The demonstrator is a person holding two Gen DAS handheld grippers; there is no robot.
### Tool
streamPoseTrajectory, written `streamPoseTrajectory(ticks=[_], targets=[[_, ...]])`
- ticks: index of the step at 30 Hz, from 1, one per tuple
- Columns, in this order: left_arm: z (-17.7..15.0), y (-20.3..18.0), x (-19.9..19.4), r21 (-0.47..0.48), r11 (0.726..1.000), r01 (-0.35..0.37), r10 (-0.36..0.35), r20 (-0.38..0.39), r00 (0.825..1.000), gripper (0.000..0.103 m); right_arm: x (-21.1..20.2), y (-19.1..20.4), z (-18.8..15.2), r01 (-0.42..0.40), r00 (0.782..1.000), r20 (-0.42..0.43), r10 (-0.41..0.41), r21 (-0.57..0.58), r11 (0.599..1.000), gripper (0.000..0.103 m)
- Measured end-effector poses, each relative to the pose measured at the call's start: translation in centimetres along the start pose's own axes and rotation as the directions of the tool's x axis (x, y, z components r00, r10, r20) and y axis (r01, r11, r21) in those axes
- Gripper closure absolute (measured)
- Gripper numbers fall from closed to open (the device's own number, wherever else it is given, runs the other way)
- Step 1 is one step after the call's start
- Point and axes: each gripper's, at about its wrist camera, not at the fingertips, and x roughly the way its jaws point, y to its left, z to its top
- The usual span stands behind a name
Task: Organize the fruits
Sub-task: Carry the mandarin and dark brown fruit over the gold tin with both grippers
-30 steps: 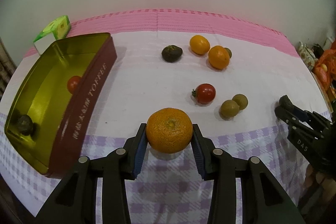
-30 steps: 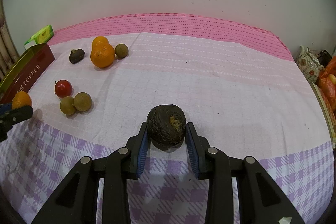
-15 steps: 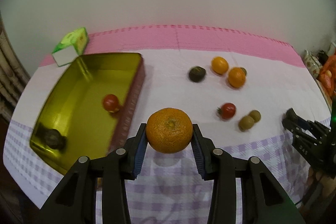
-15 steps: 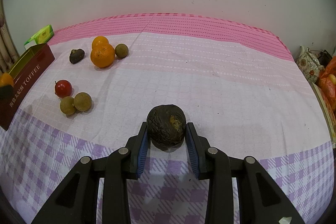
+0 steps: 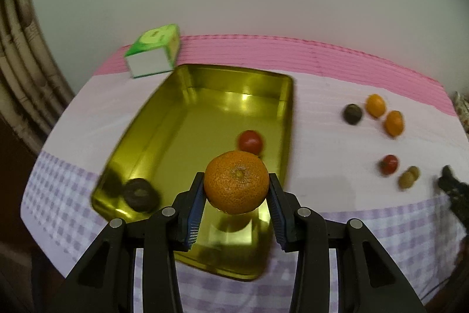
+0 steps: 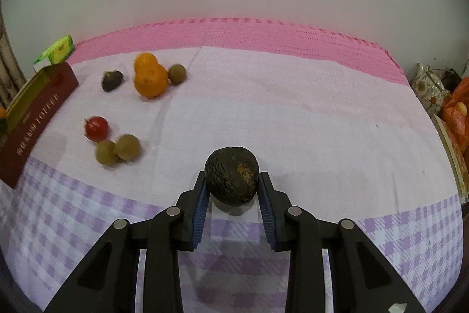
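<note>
On a surface (image 6: 293, 113) spread with a pink, white and lilac checked cloth, a gold-lined tin (image 5: 205, 119) with dark red outer walls lies open at the left, a green and white carton (image 5: 152, 55) just behind its far corner. Over the tin's near end the left tool (image 5: 236, 197) hangs, its blue-padded fingers (image 5: 195, 204) clamped on an orange mandarin (image 5: 236, 181); inside the tin sit a red tomato (image 5: 249, 142) and a dark wrinkled fruit (image 5: 140, 194), well apart. At the right, the right tool (image 6: 233, 194) grips another dark wrinkled fruit (image 6: 232, 180) above the checked strip of the cloth. Loose on the surface between them are two oranges (image 6: 150, 79) touching each other, a small dark fruit (image 6: 112, 80) to their left, a brown-green fruit (image 6: 176, 73) to their right, a second tomato (image 6: 96, 128) and, just beside it, a pair of round olive-coloured fruits (image 6: 117, 151) pressed together. Motion blurs the left wrist view.
</note>
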Motion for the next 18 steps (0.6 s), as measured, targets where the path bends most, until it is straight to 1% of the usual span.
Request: streamPoseTrajectory(ticks=[3, 8, 13, 18], targets=[[-0.1, 1.6, 0.6, -0.018, 1.0, -0.019, 0.019, -0.01, 1.0, 0.061, -1.3, 1.3, 0.9, -0.027, 0.999, 0.019, 0.028, -0.009, 1.0, 0.073], [-0.3, 3.3, 1.5, -0.035, 0.999, -0.04, 0.039, -0.029, 0.999, 0.061, -2.8, 5.1, 2.6, -0.113, 0.993, 0.028, 0.115, -0.056, 0.992, 0.073], [-0.4, 4.0, 2.0, -0.036, 0.999, -0.038, 0.036, -0.044, 0.998, 0.061, -3.4, 9.8, 4.0, -0.209, 0.977, 0.019, 0.212, -0.105, 0.972, 0.073], [-0.7, 4.4, 2.6, -0.039, 0.998, -0.04, 0.037, -0.069, 0.997, 0.061, -3.7, 13.7, 4.9, -0.255, 0.965, 0.016, 0.261, -0.158, 0.954, 0.073]])
